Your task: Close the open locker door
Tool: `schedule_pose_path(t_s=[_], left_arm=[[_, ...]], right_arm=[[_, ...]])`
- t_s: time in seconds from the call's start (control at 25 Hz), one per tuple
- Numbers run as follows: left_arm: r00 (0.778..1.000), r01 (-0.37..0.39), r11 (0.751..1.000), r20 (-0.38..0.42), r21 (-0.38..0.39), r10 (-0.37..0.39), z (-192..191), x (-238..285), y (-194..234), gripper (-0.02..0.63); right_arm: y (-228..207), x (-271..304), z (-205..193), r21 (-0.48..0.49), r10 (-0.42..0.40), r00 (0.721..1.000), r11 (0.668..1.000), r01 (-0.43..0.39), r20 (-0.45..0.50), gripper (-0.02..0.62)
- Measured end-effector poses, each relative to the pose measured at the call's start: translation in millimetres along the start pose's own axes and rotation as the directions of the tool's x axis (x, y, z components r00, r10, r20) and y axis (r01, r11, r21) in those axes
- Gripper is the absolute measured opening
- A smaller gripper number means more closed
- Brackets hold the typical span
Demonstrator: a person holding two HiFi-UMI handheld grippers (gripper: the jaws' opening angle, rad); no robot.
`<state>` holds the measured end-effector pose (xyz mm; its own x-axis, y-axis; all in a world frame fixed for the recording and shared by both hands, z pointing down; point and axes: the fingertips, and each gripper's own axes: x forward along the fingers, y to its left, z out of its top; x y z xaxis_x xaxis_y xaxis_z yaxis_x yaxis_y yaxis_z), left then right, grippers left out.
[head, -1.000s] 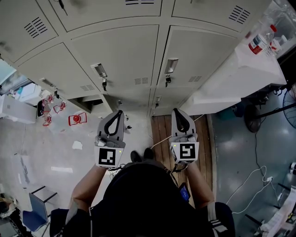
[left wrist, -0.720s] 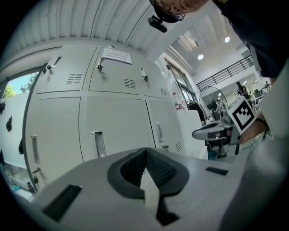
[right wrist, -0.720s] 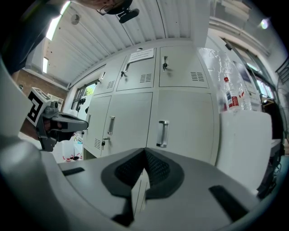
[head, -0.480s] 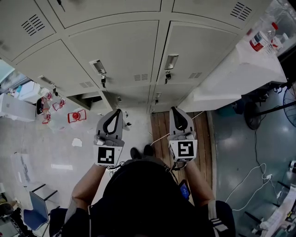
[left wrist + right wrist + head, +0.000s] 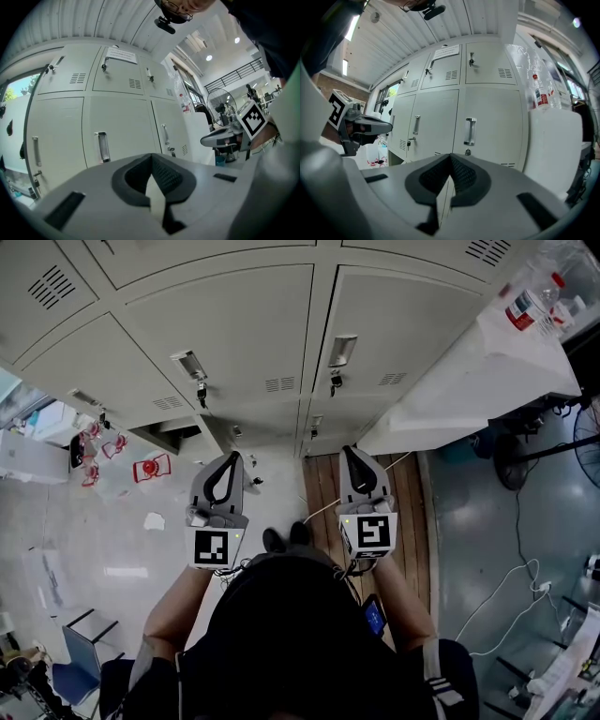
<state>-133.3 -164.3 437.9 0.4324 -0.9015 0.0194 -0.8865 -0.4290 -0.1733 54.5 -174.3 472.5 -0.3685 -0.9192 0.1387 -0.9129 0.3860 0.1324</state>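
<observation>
**Sam:** Where was the open locker door when you looked?

**Me:** It was low down in the wall of lockers, on the left side. In the head view, the open locker door stuck out from the row, with a dark gap beside it. It was a little ahead and to the left of my left claw. Nothing touched it.

**Sam:** Were your claws holding anything?

**Me:** No. The left claw was squeezed shut with nothing in it. The right claw was shut and empty too. Both were well apart from the lockers.

**Sam:** How did you think the door would feel?

**Me:** I guessed it was thin painted metal, so it would be hard and stiff, not bendy. It hung on hinges, so I thought a soft push would swing it and it would not feel heavy. The paint looked smooth, so a claw could slide on it.

**Sam:** So where would you touch it?

**Me:** I would not grab it at all. I would push with the shut left claw on the flat front, near the edge far from the hinges. I could not tell which side the hinges were on. A hard push might make it bang and bounce back, so I would go slow.
</observation>
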Motion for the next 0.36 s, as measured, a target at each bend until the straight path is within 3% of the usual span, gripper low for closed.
schedule_pose_path(t_s=[0.36], left_arm=[[1.000,-0.011,1.000,0.000,-0.010,0.011,-1.4,0.9,1.8,0.003]], right_arm=[[1.0,2.6,-3.4,-0.009,0.008,1.000,1.000,-0.008,-0.007,-0.003]])
